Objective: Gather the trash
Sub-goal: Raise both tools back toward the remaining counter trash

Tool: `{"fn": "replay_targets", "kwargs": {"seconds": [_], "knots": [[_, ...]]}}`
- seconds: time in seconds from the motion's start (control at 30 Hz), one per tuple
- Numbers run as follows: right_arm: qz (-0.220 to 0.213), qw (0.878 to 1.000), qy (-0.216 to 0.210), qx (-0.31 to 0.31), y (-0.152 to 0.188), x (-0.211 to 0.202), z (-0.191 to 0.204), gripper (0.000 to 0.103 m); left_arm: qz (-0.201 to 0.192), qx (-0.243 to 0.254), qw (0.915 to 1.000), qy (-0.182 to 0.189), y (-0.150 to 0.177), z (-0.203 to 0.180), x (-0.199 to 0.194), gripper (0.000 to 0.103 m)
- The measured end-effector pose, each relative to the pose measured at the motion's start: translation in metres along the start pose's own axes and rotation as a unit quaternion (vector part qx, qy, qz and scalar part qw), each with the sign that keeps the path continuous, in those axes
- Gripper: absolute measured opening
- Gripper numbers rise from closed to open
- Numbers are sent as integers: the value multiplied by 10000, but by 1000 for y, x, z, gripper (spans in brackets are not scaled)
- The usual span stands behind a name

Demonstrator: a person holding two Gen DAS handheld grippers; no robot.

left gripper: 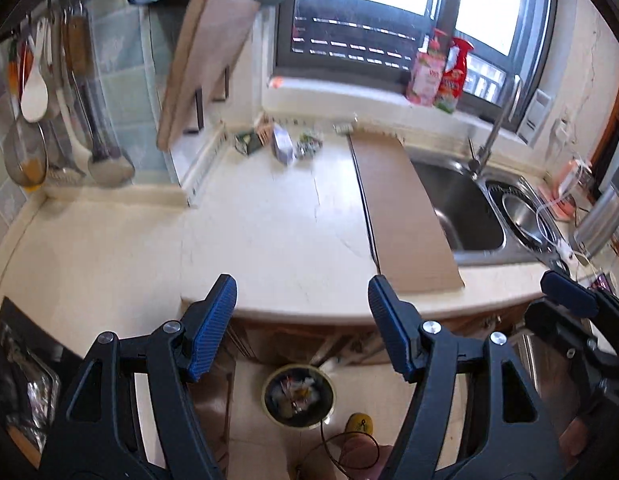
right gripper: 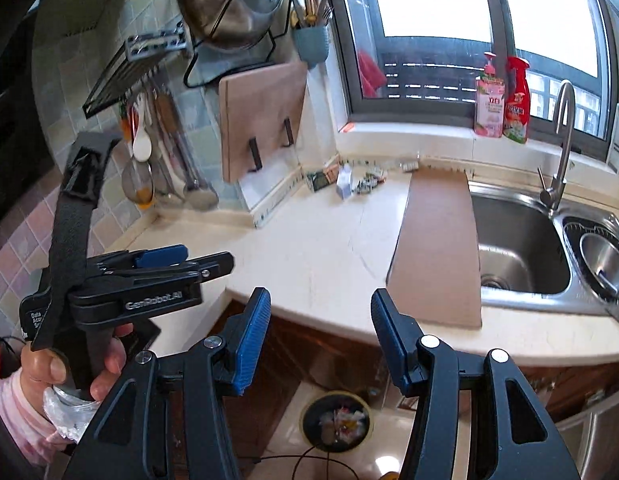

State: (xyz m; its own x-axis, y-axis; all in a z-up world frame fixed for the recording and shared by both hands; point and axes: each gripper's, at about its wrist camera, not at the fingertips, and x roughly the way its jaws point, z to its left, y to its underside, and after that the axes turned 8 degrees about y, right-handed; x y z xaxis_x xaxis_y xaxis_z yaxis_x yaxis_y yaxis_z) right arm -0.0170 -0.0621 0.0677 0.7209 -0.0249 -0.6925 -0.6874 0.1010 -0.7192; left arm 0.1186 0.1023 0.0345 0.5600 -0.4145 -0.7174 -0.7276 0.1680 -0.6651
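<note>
Several crumpled wrappers and a small white carton (left gripper: 283,144) (right gripper: 345,182) lie at the back of the cream countertop (left gripper: 269,232), below the window sill. A round trash bin (left gripper: 298,398) (right gripper: 336,420) with scraps in it stands on the floor under the counter's front edge. My left gripper (left gripper: 303,304) is open and hangs empty above that edge, with the bin showing between its fingers. My right gripper (right gripper: 319,318) is open too, with nothing between its blue pads. Held by a hand (right gripper: 105,364), the left gripper (right gripper: 213,262) also shows from the side in the right wrist view. Both grippers are far from the wrappers.
A brown cardboard sheet (left gripper: 401,208) lies across the counter and the steel sink (left gripper: 465,208). Behind the sink rises a faucet (right gripper: 561,140). A wooden cutting board (left gripper: 205,68) leans on the wall. Ladles and spoons (left gripper: 69,120) hang at left. Two bottles (left gripper: 437,74) stand on the sill.
</note>
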Motion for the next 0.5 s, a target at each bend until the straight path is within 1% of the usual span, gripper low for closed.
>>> {"fn": "replay_targets", "kwargs": {"seconds": [0.1, 0.2, 0.33, 0.5], "knots": [[50, 9998, -109, 127, -32, 13, -13, 53, -123, 28, 9999, -110, -25, 5, 3, 66], [128, 9996, -185, 167, -63, 38, -28, 53, -179, 91, 9995, -254, -50, 7, 16, 66], [283, 9990, -312, 157, -111, 90, -51, 53, -190, 183, 9987, -438, -80, 5, 42, 66], [507, 9969, -606, 65, -177, 162, -76, 53, -148, 191, 9975, -667, -131, -1, 93, 66]]}}
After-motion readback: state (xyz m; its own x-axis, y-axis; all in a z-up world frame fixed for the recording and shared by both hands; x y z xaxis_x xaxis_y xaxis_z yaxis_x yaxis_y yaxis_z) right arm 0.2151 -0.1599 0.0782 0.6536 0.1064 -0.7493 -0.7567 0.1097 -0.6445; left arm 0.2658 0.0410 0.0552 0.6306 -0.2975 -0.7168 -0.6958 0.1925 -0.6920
